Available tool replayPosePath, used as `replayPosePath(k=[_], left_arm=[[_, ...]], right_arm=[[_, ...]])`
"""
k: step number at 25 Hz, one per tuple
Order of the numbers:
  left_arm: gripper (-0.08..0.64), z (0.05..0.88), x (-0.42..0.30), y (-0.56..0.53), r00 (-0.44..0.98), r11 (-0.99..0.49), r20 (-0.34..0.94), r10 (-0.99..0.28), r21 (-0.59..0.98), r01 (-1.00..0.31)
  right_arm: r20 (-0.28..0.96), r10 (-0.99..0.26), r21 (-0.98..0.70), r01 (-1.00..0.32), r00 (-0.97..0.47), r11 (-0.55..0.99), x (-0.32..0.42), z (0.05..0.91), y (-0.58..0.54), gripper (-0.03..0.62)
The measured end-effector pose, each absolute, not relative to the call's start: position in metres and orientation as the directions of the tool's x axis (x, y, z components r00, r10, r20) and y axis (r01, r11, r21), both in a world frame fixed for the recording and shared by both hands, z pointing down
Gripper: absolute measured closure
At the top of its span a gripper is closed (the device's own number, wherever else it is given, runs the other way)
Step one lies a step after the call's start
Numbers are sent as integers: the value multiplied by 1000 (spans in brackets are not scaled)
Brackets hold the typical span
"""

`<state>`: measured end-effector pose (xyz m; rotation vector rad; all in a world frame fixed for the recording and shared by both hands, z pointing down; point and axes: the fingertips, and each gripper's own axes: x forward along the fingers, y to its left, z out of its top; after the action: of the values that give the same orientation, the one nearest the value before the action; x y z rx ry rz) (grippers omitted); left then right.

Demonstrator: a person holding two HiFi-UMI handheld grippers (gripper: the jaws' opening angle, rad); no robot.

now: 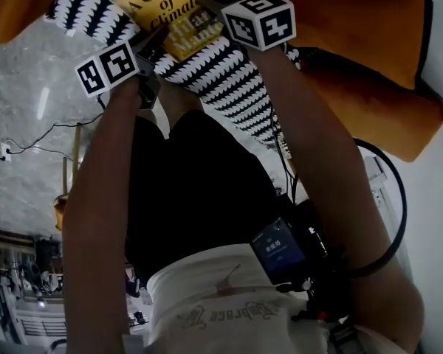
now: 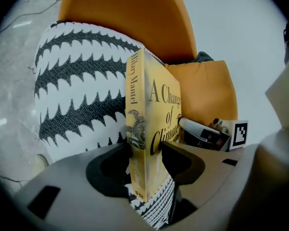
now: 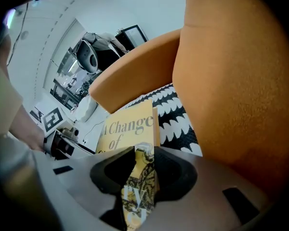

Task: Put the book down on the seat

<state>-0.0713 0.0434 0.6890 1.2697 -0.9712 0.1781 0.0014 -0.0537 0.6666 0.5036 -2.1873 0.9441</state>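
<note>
- Here's the yellow book with black serif lettering (image 2: 151, 124), held out over the chair. Its front cover faces the head camera, and its spine is at the left in the left gripper view.
- The left tool (image 2: 147, 159) is clenched on it, one dark pad against the spine side and the other flat on the front cover, near the book's lower end.
- The right tool (image 3: 140, 170) is clamped on it as well, pinching the patterned edge of the cover between its dark pads (two grips on one book, from opposite sides).
- In the head view the white marker cube of the left tool (image 1: 107, 68) sits at the book's lower left, and the marker cube of the right tool (image 1: 260, 21) is at its upper right.
- Directly behind the book lies the black-and-white zigzag fabric seat cushion (image 1: 225, 76). The book is right over it, but no view shows whether the two are touching.
- Around the cushion rises the orange upholstered armchair (image 3: 241, 81), its rounded back and arm closing in on both sides.
- The person's bare forearms (image 1: 96, 220) reach up from the bottom of the head view to the tools, with a black top and white trousers between them.
- Left of the chair is grey marbled floor (image 1: 29, 72), with a thin black cable (image 1: 37, 150) trailing across it.
</note>
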Motion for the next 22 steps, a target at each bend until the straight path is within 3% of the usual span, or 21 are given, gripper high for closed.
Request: replayPosePath(k=[15, 22], left_arm=[[329, 677, -74, 41, 597, 390, 686, -416, 728, -565], [308, 688, -98, 56, 568, 380, 716, -406, 698, -607]], right_arm=[[755, -145, -434, -653, -639, 621, 13, 658, -53, 460], [761, -234, -443, -748, -605, 494, 41, 674, -42, 457]])
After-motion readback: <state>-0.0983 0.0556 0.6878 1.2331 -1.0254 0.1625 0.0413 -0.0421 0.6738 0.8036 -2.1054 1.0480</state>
